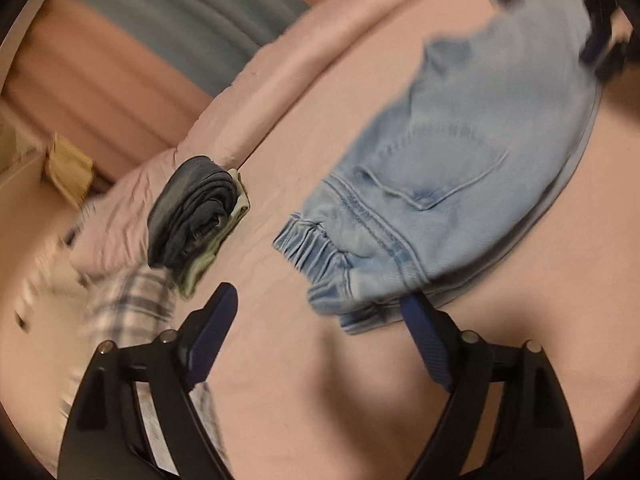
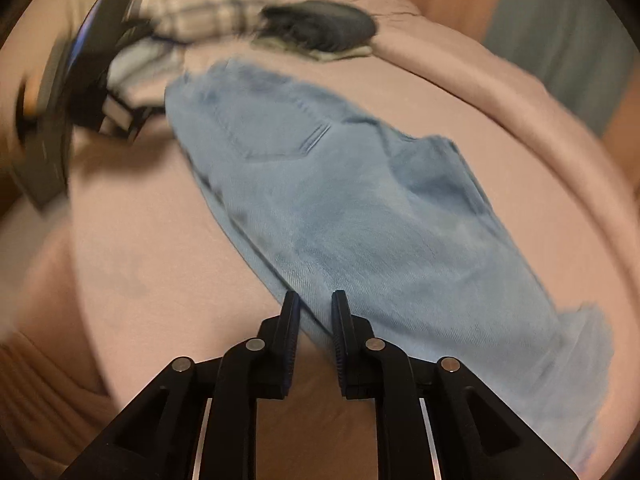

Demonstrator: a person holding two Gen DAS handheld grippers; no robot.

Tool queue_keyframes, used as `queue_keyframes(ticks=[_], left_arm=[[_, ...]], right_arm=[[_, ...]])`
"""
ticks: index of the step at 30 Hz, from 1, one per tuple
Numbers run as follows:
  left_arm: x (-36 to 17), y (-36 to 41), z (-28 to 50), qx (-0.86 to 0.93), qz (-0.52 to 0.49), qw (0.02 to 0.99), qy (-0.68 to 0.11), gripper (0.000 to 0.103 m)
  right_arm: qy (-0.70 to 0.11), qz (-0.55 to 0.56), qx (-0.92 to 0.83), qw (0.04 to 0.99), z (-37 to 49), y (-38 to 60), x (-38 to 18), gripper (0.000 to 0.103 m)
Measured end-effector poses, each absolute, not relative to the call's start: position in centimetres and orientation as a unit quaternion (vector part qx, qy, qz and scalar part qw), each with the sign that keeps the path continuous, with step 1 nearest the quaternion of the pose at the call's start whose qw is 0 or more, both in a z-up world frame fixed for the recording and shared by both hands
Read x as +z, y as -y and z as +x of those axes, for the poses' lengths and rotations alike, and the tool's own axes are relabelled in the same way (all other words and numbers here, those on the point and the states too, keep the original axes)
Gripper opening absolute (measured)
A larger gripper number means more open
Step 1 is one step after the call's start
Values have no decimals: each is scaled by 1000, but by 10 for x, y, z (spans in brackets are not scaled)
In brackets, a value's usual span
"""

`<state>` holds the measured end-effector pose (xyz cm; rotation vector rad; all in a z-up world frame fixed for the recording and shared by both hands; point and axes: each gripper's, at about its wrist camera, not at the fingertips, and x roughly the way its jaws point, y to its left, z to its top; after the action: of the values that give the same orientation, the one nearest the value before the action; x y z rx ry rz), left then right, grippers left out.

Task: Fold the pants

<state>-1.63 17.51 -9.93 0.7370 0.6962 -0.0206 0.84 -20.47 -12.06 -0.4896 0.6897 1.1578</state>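
- The light blue pants (image 1: 460,184) lie spread on the pink bed (image 1: 304,360), their elastic waistband (image 1: 316,248) toward 7 o'clock in the left wrist view.
- In the right wrist view the pants (image 2: 360,208) run from 11 o'clock down to 4 o'clock.
- The left gripper (image 1: 320,312) has its jaws wide apart, holding nothing; its right finger's tip meets the waistband end of the pants.
- The right gripper (image 2: 316,312) has its jaws narrow, with a gap between them, at the pants' near edge; whether cloth sits between them I cannot tell.
- A dark folded stack (image 1: 192,216) lies at 9 o'clock, plaid cloth (image 1: 132,300) beside it.
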Motion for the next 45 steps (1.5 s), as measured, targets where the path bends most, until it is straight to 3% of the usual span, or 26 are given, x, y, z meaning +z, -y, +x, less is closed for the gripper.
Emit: queue_keyframes(ticks=[3,9,12,14,16,18,20,24,28,39,40,42,44,45], left_arm=[[-81,-169,-21,-18,286,901,-325,90],[-80,-116,2,-70,164,933,-311,90],[-111,-85,32,-68,167,918,-353,90],[-135,-75,51,-51,171,896,-407,90],[-145,-78,61,-46,132,894,-426,91],[-144,-86,65,-45,85,897,-432,94],[-146,-89,68,-39,63,897,-436,97],[-147,-83,69,-13,49,903,-427,100],[-150,-83,74,17,7,904,-428,103],[-148,-88,78,19,-50,902,-428,102],[-149,-86,77,21,-44,902,-428,102],[-150,-84,77,25,-38,903,-428,102],[-150,-84,75,26,-41,903,-427,102],[-150,-84,75,25,-43,903,-428,102]], right_arm=[[-323,-144,540,764,25,226,-106,24],[-365,-78,483,792,57,222,-124,25],[-409,-95,461,782,60,207,-160,26],[-393,-78,473,784,58,214,-159,28],[-405,-31,481,777,64,232,-156,34],[-399,13,475,784,73,257,-153,50],[-400,72,442,800,88,295,-154,54],[-440,245,342,794,137,381,-182,54],[-453,340,255,783,170,435,-209,54],[-442,371,185,796,246,428,-216,53],[-440,372,182,797,246,426,-214,52],[-434,361,173,807,246,423,-208,17],[-430,380,173,800,246,440,-215,6],[-423,393,178,797,245,453,-219,6]])
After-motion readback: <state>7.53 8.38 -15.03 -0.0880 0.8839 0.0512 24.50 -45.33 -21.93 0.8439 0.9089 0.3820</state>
